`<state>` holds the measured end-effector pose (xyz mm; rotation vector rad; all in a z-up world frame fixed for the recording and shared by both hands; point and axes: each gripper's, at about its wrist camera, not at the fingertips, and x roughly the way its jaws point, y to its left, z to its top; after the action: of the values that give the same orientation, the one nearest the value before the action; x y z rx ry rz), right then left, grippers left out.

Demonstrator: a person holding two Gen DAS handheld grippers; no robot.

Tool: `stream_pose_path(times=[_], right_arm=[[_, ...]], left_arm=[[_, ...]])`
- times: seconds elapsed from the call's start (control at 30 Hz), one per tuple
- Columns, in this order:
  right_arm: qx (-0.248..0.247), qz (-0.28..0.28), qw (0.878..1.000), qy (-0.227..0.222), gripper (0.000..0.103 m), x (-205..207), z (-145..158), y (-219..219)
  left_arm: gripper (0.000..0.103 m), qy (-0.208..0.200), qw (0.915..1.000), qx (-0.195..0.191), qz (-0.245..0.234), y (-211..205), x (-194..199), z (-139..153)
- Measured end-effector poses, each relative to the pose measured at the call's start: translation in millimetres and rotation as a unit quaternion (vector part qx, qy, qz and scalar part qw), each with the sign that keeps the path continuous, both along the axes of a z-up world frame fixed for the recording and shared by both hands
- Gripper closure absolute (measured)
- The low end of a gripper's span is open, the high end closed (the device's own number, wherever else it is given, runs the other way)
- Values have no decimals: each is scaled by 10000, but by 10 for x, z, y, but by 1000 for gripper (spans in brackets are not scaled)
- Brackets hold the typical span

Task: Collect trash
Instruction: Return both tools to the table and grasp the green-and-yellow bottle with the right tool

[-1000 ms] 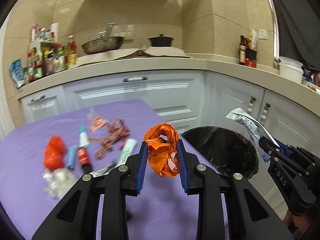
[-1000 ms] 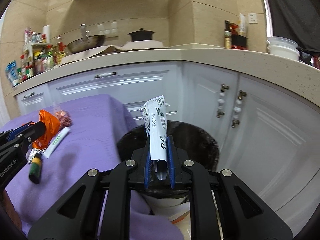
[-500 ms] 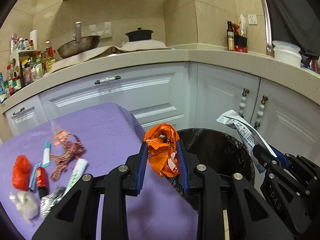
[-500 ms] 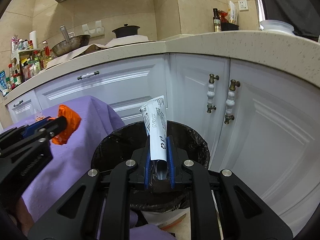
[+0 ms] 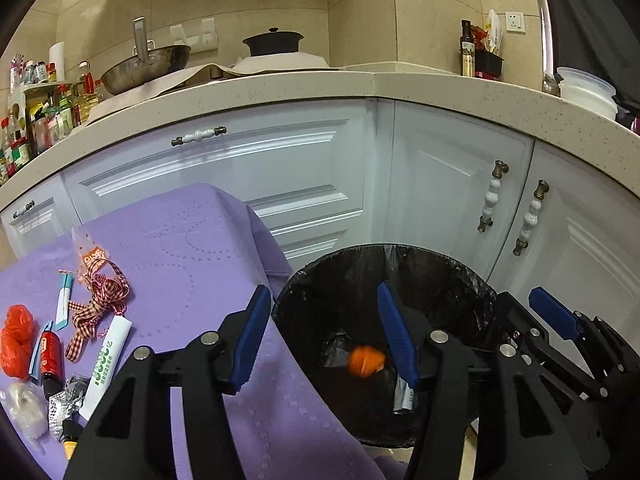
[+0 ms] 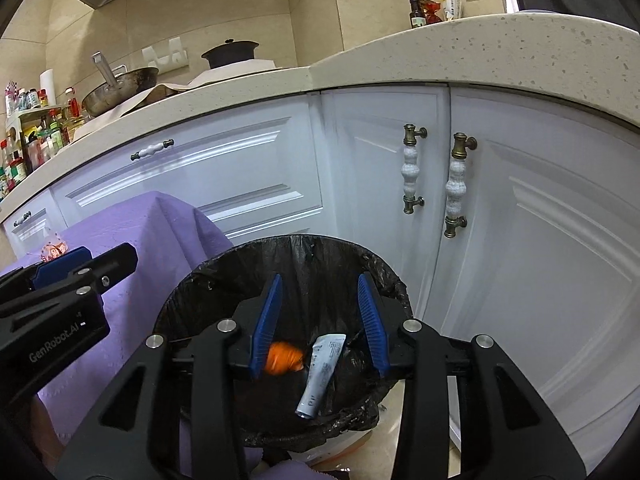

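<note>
Over the bin [image 5: 384, 256] both tongs hang with jaws spreading and nothing between them: left tongs [image 5: 326, 340], right tongs [image 6: 318, 320]; inside the black liner an orange wrapper [image 6: 282, 362] shows blurred beside a white tube [image 6: 320, 372]; on the purple bench [image 5: 180, 248] remain a ribbon [image 5: 96, 304], a red bag [image 5: 16, 336] and another tube [image 5: 106, 364]

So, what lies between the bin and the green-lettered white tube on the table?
Only bare purple tablecloth separates the bin from the tube, in the left wrist view.
</note>
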<state>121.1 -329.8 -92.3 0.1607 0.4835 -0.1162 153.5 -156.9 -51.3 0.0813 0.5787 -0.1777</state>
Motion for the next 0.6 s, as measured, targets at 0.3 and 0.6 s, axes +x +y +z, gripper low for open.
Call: stream_pose_path(times=[0.3, 0.6], right_arm=[[-43, 50, 10000, -69, 64, -141, 130, 88], [-116, 692, 9974, -142, 64, -362, 255, 679]], left_arm=[[48, -78, 9999, -39, 81, 155, -111, 112], [48, -186, 9977, 6, 653, 826, -485, 225]])
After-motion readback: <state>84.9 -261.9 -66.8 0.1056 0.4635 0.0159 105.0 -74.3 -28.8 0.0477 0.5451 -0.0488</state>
